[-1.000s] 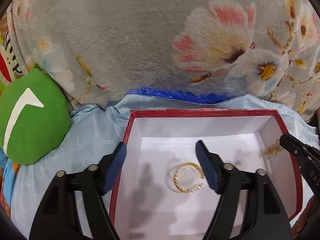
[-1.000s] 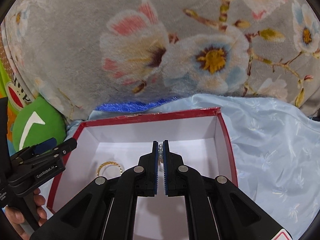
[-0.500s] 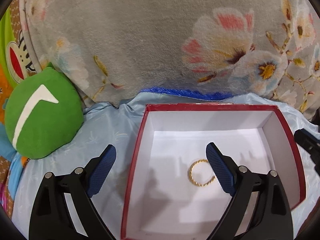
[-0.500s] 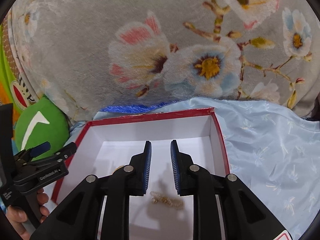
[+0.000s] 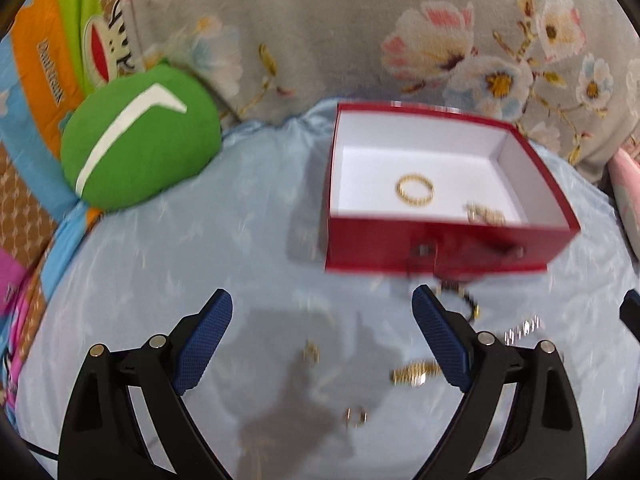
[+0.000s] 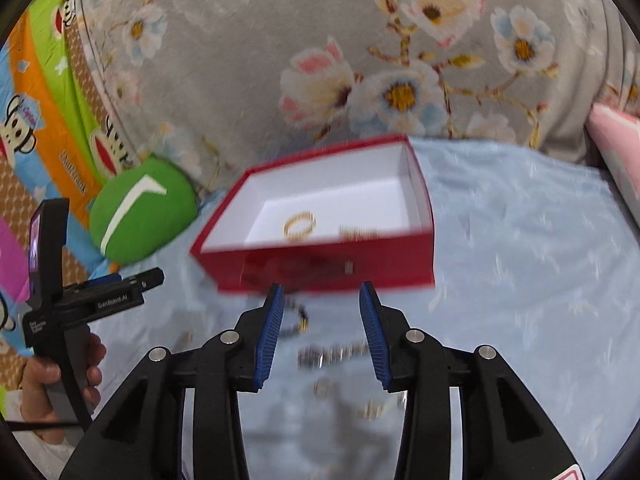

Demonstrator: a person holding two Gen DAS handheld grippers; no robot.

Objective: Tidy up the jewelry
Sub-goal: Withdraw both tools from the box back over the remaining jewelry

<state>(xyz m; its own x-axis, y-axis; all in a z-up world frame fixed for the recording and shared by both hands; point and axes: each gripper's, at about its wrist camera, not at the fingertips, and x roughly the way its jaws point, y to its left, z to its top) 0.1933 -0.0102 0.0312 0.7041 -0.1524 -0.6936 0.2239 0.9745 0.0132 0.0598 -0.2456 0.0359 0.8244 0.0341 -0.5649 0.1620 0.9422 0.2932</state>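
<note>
A red box (image 5: 440, 244) with a white inside sits on the light blue cloth. In it lie a gold bangle (image 5: 415, 190) and a small gold chain (image 5: 484, 214). My left gripper (image 5: 320, 296) hangs wide open over the cloth in front of the box, holding nothing. Several loose pieces lie below it: a gold band (image 5: 414, 374), small rings (image 5: 356, 416) and a dark bracelet (image 5: 466, 302). My right gripper (image 6: 322, 288) is just short of the box's front wall (image 6: 320, 272). Its jaws are opening with nothing between them, above a silvery chain (image 6: 332, 354).
A green round cushion (image 5: 136, 144) lies left of the box. A grey floral blanket (image 5: 320, 20) rises behind it. A pink pillow (image 6: 616, 140) is at the right edge and bright cartoon fabric at the left. A hand (image 6: 60, 376) holds the left gripper's handle.
Both grippers have pulled back out of the box to the near side. The right jaws parted and left the gold chain on the box floor. Loose jewelry on the cloth came into view.
</note>
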